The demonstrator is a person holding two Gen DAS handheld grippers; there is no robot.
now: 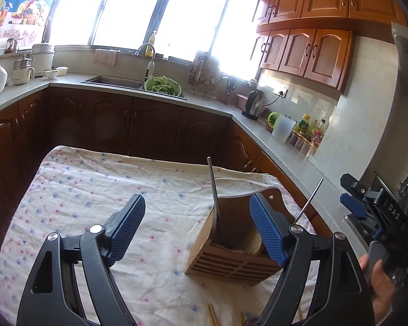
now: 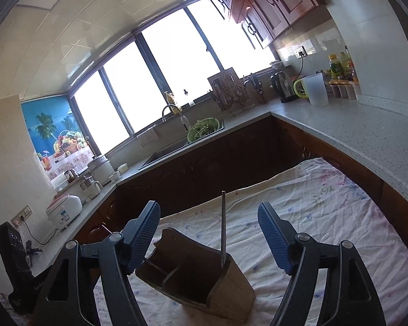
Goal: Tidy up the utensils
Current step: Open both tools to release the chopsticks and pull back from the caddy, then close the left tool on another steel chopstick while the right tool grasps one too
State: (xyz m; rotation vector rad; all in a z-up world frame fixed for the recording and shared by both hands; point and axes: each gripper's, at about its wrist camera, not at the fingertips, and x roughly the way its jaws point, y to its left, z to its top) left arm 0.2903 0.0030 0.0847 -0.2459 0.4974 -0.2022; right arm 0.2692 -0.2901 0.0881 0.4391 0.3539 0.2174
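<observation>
A wooden utensil holder (image 1: 231, 247) (image 2: 204, 279) with several compartments stands on the cloth-covered table (image 1: 81, 190). One metal chopstick (image 1: 213, 187) (image 2: 223, 228) stands upright in it. A second metal chopstick (image 1: 310, 201) leans to the right, its lower end hidden behind my left gripper's right finger. My left gripper (image 1: 197, 228) is open just in front of the holder, nothing between its pads. My right gripper (image 2: 209, 236) is open above the holder and holds nothing. It also shows at the right edge of the left wrist view, right gripper (image 1: 348, 190), held by a hand (image 1: 378, 279).
Tips of wooden chopsticks (image 1: 212, 315) lie on the cloth at the near edge. A counter (image 1: 285, 146) runs past the table's right side with a kettle (image 1: 254, 103), a plastic jug (image 1: 283, 129) and bottles. The sink holds a green colander (image 1: 163, 85).
</observation>
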